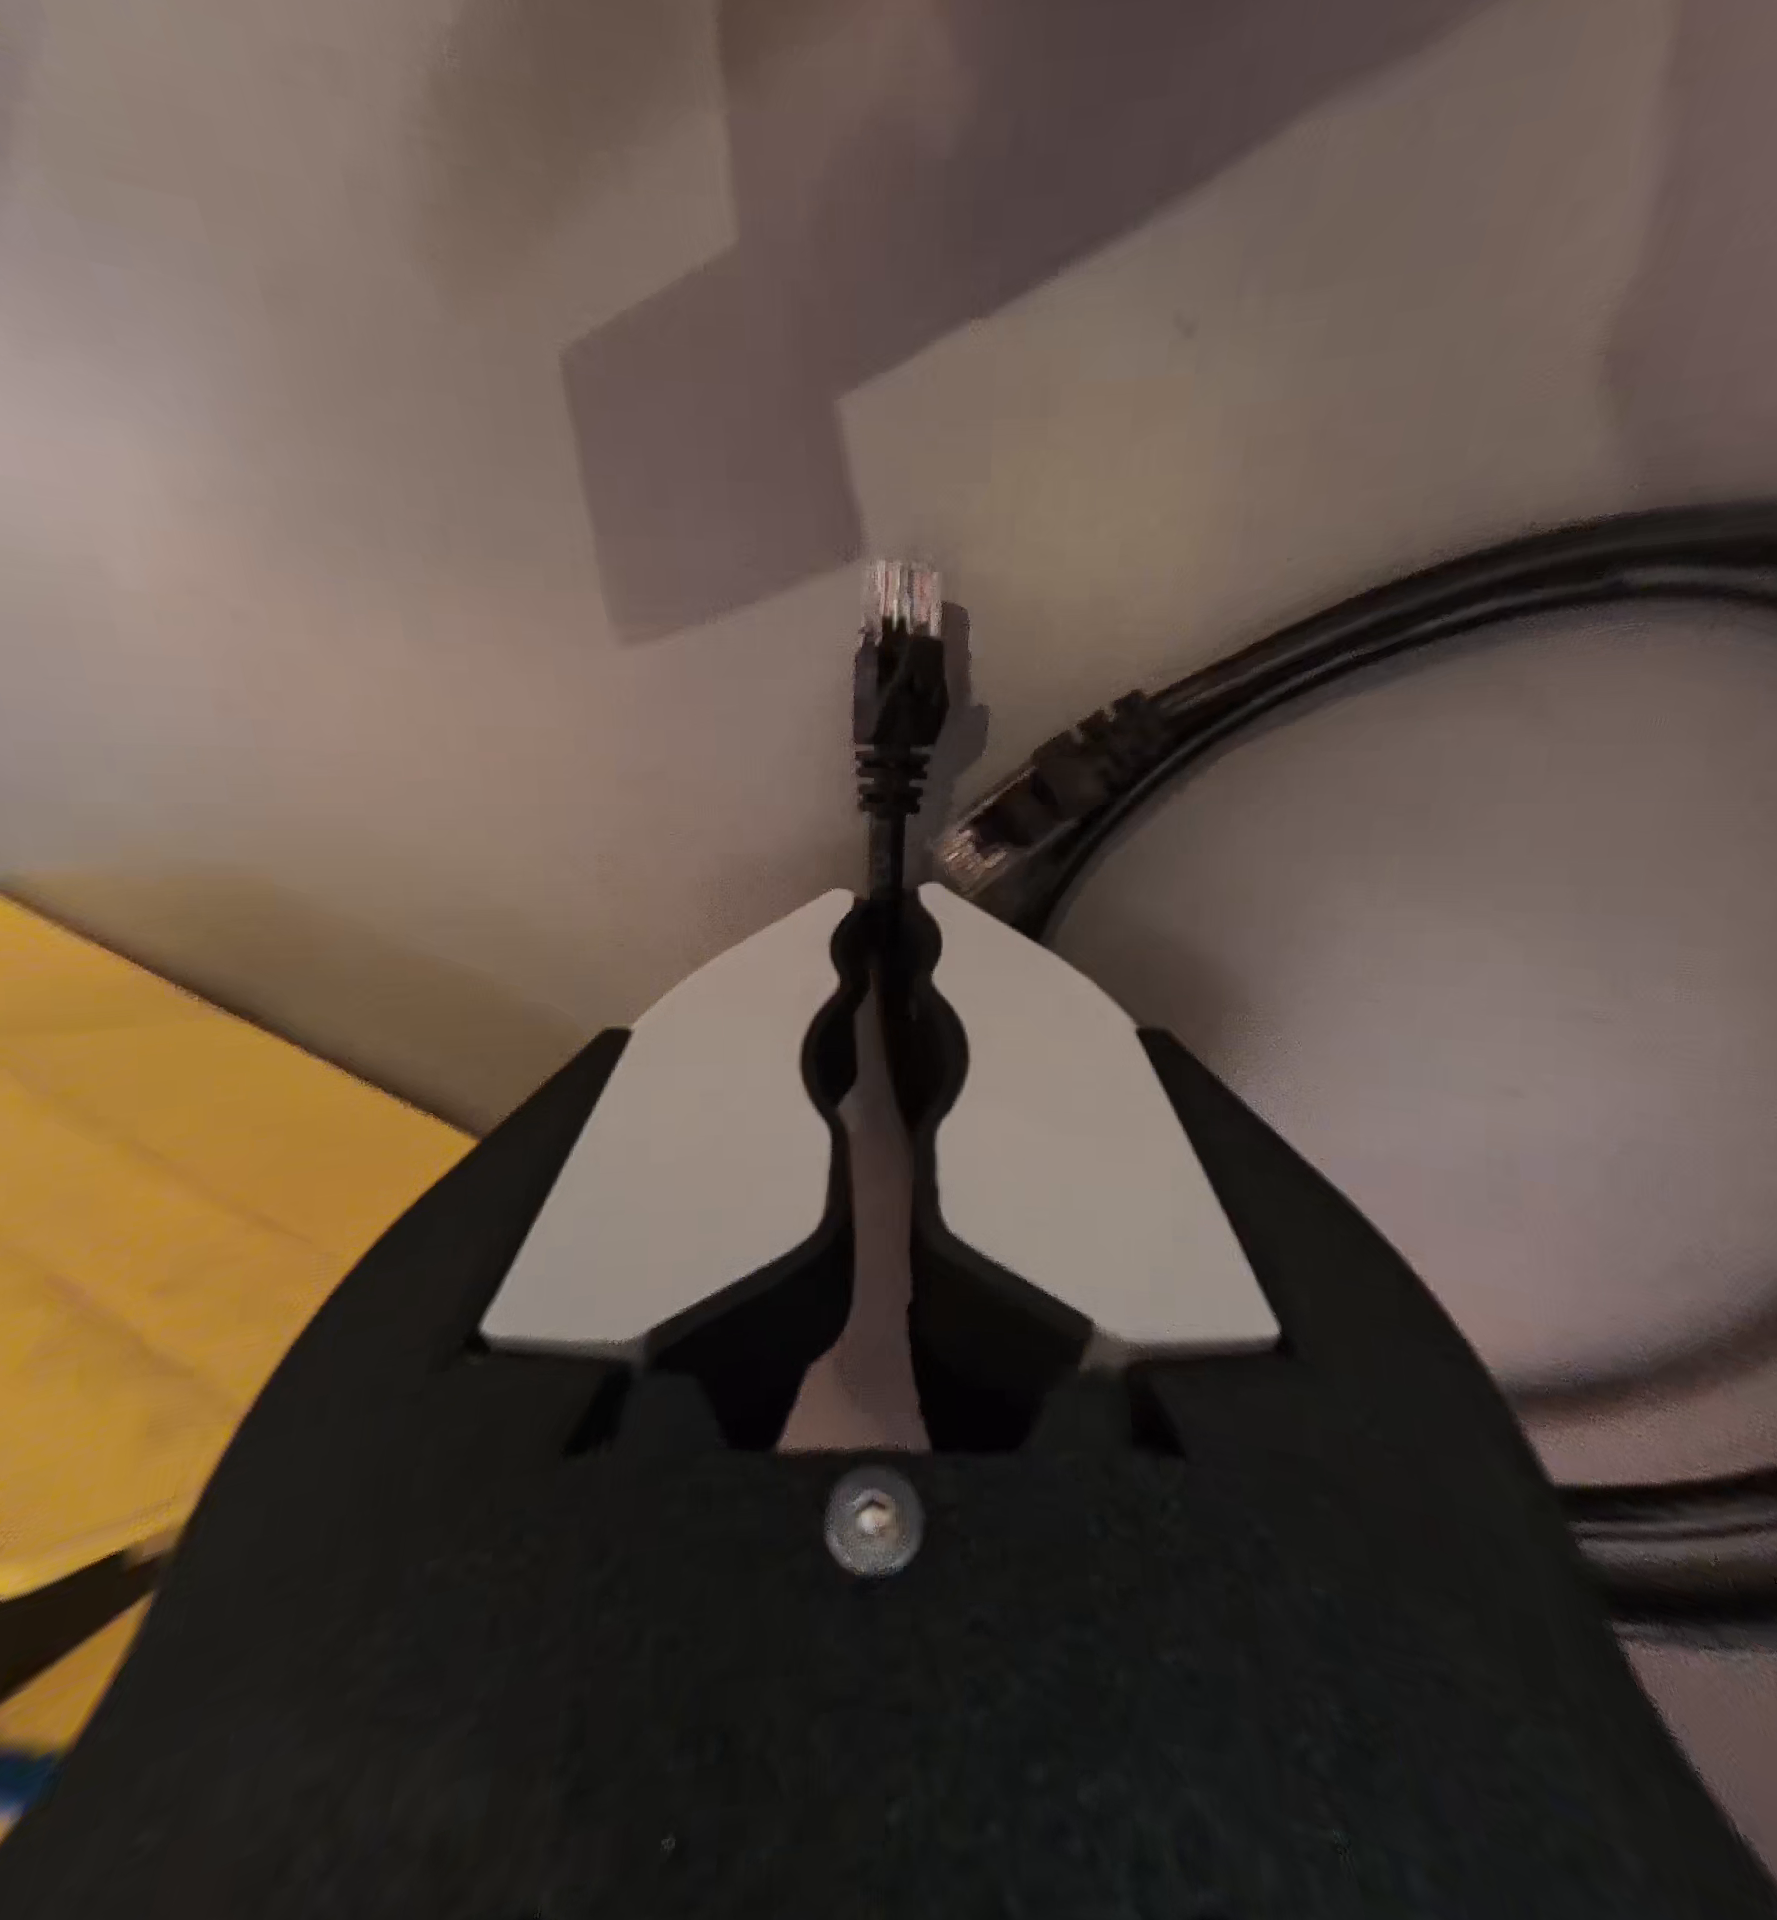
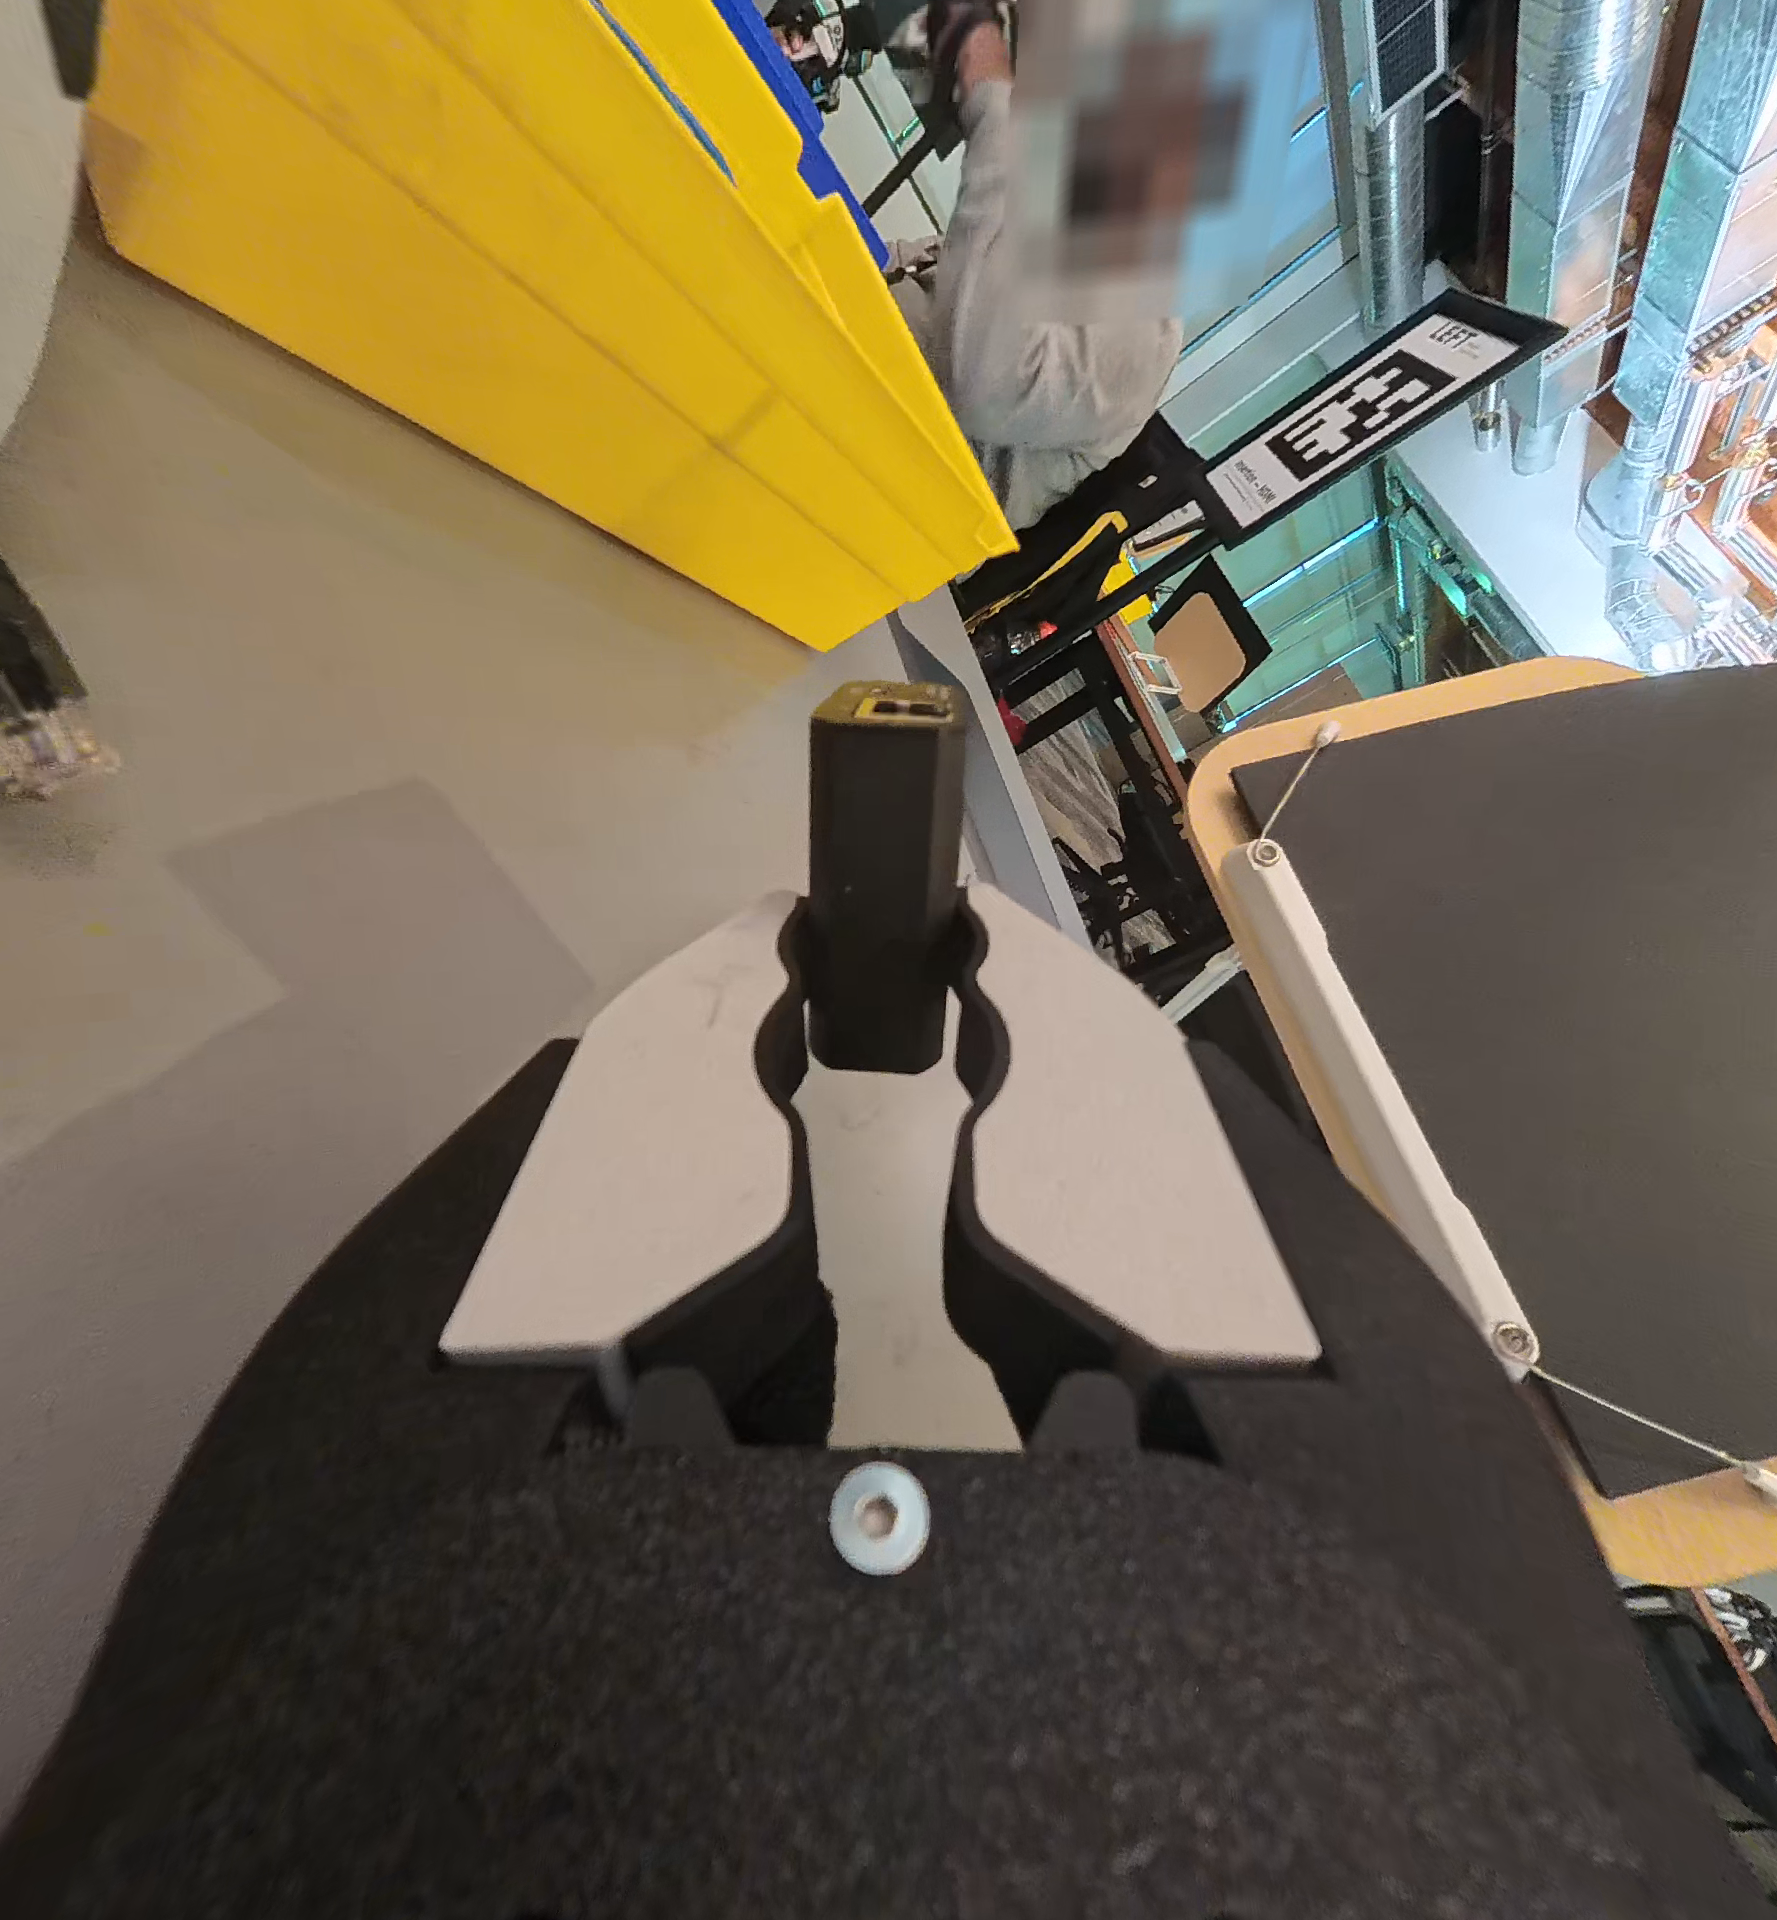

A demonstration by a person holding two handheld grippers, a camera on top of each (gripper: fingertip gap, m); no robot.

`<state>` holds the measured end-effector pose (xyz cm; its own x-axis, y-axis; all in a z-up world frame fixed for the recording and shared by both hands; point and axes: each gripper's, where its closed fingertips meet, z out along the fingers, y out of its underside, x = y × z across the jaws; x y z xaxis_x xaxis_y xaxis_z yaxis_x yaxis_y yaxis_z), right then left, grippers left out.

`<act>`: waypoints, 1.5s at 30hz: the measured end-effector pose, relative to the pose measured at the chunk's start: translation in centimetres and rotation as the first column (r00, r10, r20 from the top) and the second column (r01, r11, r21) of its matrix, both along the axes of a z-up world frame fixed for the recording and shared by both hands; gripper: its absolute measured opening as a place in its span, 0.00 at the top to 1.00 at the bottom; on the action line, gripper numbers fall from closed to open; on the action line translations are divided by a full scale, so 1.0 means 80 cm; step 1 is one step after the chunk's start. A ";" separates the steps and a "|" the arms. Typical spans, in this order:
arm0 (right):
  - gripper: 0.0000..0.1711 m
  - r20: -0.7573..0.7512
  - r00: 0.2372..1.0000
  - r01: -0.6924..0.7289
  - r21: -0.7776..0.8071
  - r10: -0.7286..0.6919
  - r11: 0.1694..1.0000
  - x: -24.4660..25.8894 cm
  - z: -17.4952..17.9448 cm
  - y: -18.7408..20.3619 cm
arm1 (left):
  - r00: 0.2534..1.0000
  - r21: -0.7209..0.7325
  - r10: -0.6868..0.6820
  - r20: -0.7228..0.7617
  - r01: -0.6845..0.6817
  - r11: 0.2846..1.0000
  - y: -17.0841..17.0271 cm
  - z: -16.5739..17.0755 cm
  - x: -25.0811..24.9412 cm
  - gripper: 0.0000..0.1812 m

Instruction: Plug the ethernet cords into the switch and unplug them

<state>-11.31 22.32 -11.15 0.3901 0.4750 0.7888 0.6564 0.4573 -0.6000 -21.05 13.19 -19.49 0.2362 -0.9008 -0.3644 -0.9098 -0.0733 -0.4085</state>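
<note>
My left gripper (image 1: 886, 899) is shut on a thin black ethernet cord (image 1: 886, 852), just behind its boot. The clear plug (image 1: 902, 603) points away from me above the pale table. A second black cord lies coiled on the right, its plug (image 1: 1009, 831) resting close to my fingertips. My right gripper (image 2: 882, 914) is shut on a small black switch block (image 2: 884, 883), held upright with a yellow-rimmed port (image 2: 899, 709) at its far end. A plug on a black cord (image 2: 27, 727) shows at the left edge of the right wrist view.
A yellow bin (image 1: 115, 1195) sits to the left of my left gripper; in the right wrist view stacked yellow bins (image 2: 551, 312) stand ahead on the table. A black board with a tan rim (image 2: 1590, 1039) is on the right. A person in grey (image 2: 1040, 343) stands beyond the table edge.
</note>
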 end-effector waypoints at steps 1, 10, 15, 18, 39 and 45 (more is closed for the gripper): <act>0.86 0.002 1.000 -0.005 0.013 0.005 1.000 -0.001 0.001 -0.002 | 0.999 -0.073 0.020 0.041 -0.017 0.997 -0.005 0.000 0.002 0.97; 0.86 0.042 0.999 0.017 0.247 -0.028 0.969 -0.007 0.028 -0.016 | 0.965 -0.493 0.168 0.202 -0.048 0.869 -0.006 0.116 0.018 0.97; 0.86 0.093 0.990 0.065 0.361 -0.106 0.930 -0.005 0.037 -0.018 | 0.954 -0.762 0.259 0.152 -0.054 0.645 0.002 0.136 0.027 0.97; 0.86 0.113 0.987 0.060 0.381 -0.111 0.923 -0.006 0.037 -0.019 | 0.959 -0.806 0.265 0.103 -0.076 0.587 0.009 0.135 0.029 0.97; 0.86 0.221 0.967 0.018 0.437 -0.126 0.899 -0.018 0.025 -0.024 | 0.973 -0.831 0.220 -0.066 -0.175 0.527 0.008 0.126 0.028 0.97; 0.86 0.207 0.969 0.030 0.437 -0.133 0.899 -0.013 0.029 -0.025 | 0.973 -0.818 0.225 -0.044 -0.164 0.551 0.014 0.130 0.036 0.97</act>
